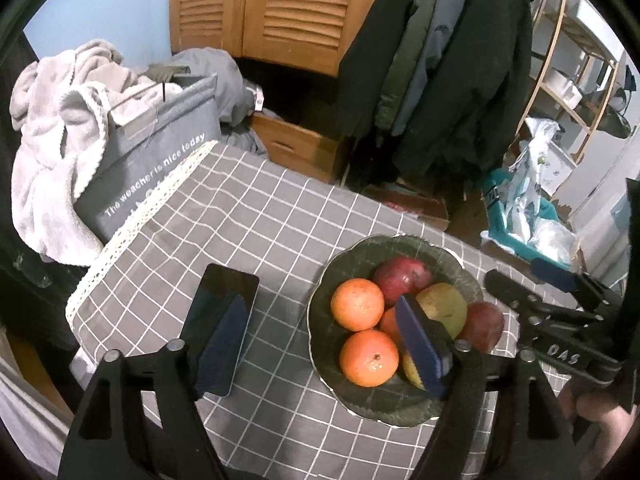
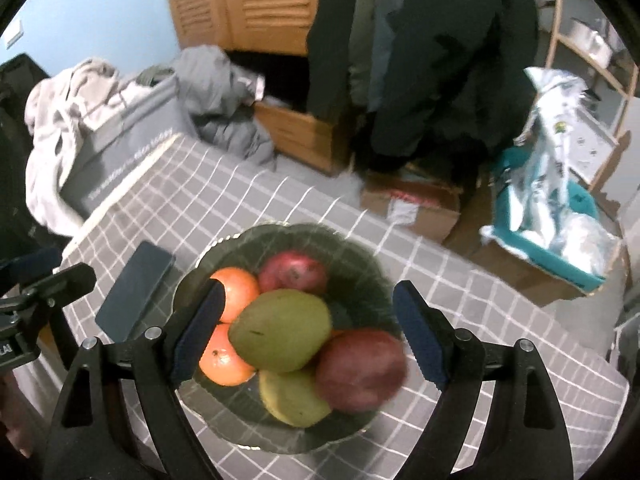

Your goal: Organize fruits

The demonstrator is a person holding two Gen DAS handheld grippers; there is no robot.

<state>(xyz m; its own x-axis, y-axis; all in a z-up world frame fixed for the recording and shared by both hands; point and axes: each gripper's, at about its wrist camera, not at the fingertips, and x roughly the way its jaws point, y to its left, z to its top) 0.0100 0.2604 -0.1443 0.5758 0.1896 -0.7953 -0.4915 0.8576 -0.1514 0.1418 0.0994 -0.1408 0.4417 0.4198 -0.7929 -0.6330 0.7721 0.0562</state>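
From where I stood, the left gripper [image 1: 322, 338] hung over the grey checked tablecloth [image 1: 256, 216] with its jaws apart and nothing between them, its left pad over a dark phone [image 1: 224, 300] lying flat and its right pad over the near-left part of the dark scalloped plate [image 1: 332, 280]. The fruit all lay piled on that plate: two oranges [image 1: 357, 309] just ahead and right of the left gripper's centre, a red fruit [image 1: 402, 276] behind them, and a green mango [image 1: 444, 308] beyond its right pad. Further right, the right gripper [image 2: 308, 330] was also spread wide and held nothing, and it hung squarely above the heap, so that the green mango [image 2: 280, 330] lay straight below and between its pads without either pad pressing on it. That mango's long axis ran slantwise, from low on the left to high on the right across the line between the pads, more or less along the opening. A second red fruit [image 2: 360, 370] sat toward the right pad and a yellow-green mango [image 2: 294, 400] lay nearest the handle. I judged the right hand the nearer to the pile, and whether any fruit needed shifting I could not tell.
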